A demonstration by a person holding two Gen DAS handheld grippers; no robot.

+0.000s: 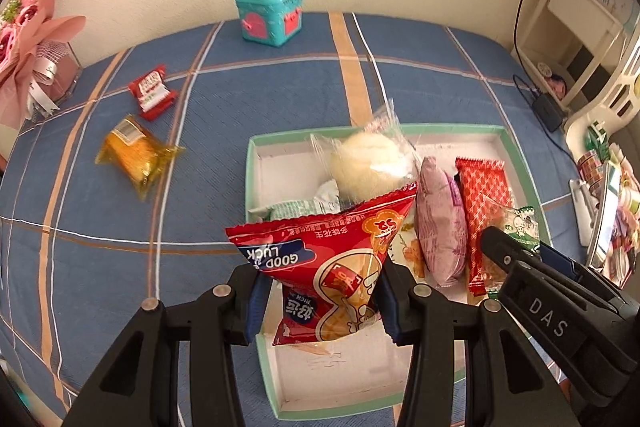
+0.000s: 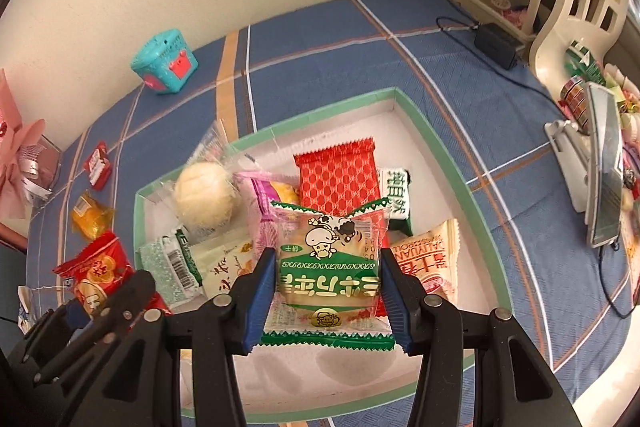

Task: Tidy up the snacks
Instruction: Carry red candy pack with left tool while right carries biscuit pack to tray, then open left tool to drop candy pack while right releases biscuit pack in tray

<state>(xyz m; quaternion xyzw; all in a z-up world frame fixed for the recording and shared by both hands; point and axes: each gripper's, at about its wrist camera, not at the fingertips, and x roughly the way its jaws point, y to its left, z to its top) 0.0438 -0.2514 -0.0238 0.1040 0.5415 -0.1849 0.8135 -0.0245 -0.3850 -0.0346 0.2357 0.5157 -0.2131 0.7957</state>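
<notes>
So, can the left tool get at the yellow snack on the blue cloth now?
Probably not yet: the left tool is shut on a red packet. The yellow snack itself lies uncovered.

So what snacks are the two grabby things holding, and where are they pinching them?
The left tool pinches the red peanut packet by its two sides near the bottom. The right tool pinches the green-edged biscuit packet by its left and right sides.
</notes>
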